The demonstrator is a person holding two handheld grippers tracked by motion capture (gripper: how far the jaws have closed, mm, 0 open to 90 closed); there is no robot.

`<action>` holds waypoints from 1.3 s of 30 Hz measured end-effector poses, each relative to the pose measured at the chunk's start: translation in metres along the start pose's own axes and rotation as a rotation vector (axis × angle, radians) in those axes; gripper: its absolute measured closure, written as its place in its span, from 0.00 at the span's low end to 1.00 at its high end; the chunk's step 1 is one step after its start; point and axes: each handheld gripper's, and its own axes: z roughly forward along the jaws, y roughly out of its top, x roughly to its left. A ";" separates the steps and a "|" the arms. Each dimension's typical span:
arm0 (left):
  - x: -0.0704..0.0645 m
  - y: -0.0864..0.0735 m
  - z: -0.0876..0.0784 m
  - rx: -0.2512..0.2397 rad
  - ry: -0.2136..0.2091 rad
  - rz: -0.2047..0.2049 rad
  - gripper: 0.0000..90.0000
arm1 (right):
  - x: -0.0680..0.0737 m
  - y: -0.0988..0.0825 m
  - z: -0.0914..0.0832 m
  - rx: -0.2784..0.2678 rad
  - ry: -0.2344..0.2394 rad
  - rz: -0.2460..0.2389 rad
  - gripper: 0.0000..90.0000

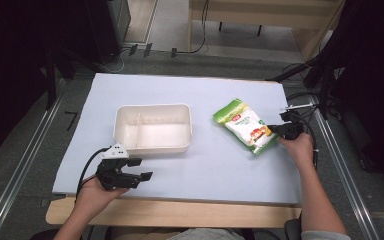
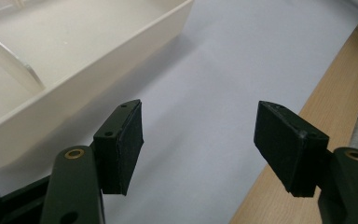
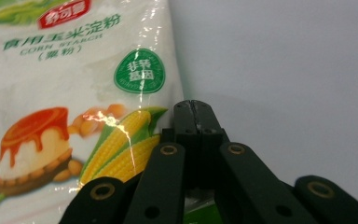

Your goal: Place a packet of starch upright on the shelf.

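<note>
R gripper, jaws together w/ nothing between, sits at edge of green-white plastic corn starch bag; L gripper jaws apart near cream plastic divided tray.

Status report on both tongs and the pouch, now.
Left tongs open, idle by tray. Right tongs shut at pouch edge, empty. Nothing in the way.

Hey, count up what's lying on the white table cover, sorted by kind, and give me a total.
Cream plastic divided trays: 1
Green and white corn starch bags: 1
Total: 2
</note>
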 end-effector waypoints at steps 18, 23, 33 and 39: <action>0.001 0.010 0.008 0.003 -0.023 0.023 0.37 | 0.037 -0.032 -0.021 0.045 0.058 -0.052 1.00; 0.000 0.012 0.010 -0.003 -0.033 0.028 0.37 | 0.046 -0.036 -0.024 0.058 0.090 -0.103 1.00; 0.002 0.013 0.010 0.008 -0.026 0.032 0.37 | 0.047 -0.027 -0.032 0.065 0.116 -0.076 0.96; 0.002 0.013 0.011 0.008 -0.026 0.029 0.37 | 0.045 -0.012 -0.038 -0.005 0.109 -0.030 0.69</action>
